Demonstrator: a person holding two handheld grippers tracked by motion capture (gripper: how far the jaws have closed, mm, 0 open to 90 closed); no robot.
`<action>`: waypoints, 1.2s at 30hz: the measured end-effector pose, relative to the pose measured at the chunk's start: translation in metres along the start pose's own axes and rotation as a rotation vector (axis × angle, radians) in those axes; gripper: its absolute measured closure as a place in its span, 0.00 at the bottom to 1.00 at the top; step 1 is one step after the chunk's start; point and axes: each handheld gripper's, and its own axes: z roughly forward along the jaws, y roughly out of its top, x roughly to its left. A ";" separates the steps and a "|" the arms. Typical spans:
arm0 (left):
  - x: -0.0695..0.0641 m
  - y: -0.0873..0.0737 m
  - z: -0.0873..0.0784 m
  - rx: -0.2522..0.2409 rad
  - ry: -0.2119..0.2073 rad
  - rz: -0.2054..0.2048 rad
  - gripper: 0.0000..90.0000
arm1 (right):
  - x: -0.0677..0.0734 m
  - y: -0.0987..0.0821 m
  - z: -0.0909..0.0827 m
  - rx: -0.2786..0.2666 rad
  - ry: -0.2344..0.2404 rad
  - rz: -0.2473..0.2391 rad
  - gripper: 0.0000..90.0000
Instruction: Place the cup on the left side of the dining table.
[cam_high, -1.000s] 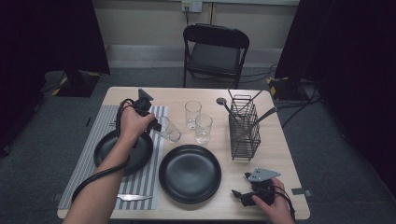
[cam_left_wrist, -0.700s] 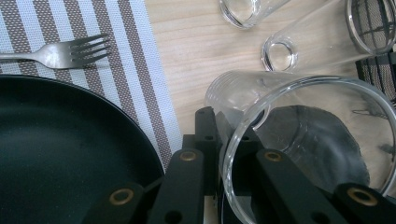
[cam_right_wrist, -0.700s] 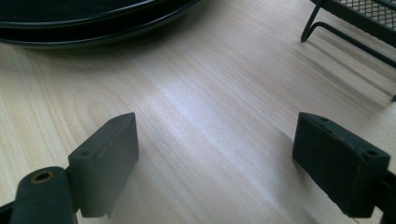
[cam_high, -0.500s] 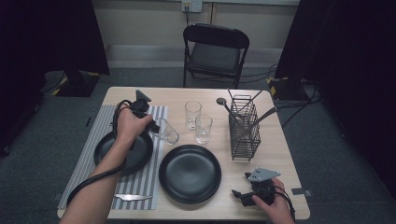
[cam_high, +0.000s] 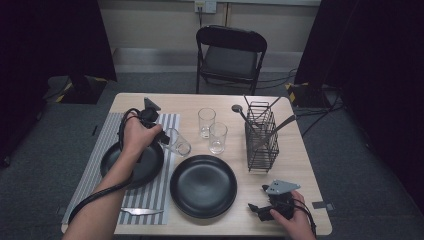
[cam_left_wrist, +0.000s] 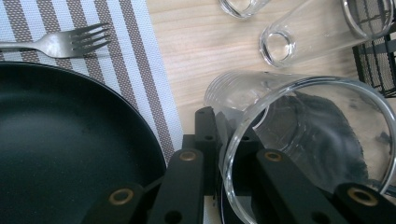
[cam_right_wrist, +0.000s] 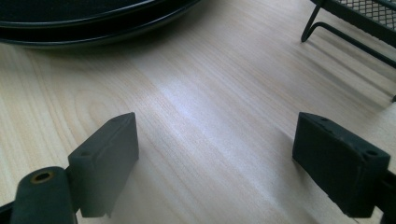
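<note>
The left gripper (cam_high: 159, 136) has its fingers (cam_left_wrist: 205, 140) clamped on the wall of a clear drinking glass (cam_high: 178, 142) near its rim, one finger inside the mouth and one outside, as the left gripper view shows. The glass is tipped onto its side: in the high view its long axis runs roughly level across the surface (cam_high: 300, 155), with the open mouth toward the gripper and the base pointing right and a little toward the person. It sits just off the right edge of the striped placemat (cam_high: 170, 125), between the black plate (cam_high: 150, 167) on that mat and the second black plate (cam_high: 202, 186) in the middle of the surface. Whether it touches the wood or hangs just above it I cannot tell.

Two more glasses (cam_high: 206, 122) stand upright beyond it, near a black wire cutlery rack (cam_high: 261, 145). A fork (cam_left_wrist: 60, 42) lies on the mat beside the left plate, and a knife (cam_high: 140, 212) lies at the mat's near edge.

The right gripper (cam_high: 261, 209) rests at the near right corner of the surface, its fingers (cam_right_wrist: 109, 158) wide apart with only bare wood between them.
</note>
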 end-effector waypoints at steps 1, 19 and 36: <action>0.000 0.000 -0.001 0.002 0.000 0.002 0.94 | 0.000 0.000 0.000 0.000 0.000 0.000 0.15; 0.002 -0.011 -0.009 0.005 -0.006 0.010 0.94 | 0.000 0.000 0.000 0.000 0.000 0.000 0.15; 0.005 -0.020 -0.022 -0.006 -0.014 0.006 0.94 | 0.000 0.000 0.000 0.000 0.000 0.000 0.15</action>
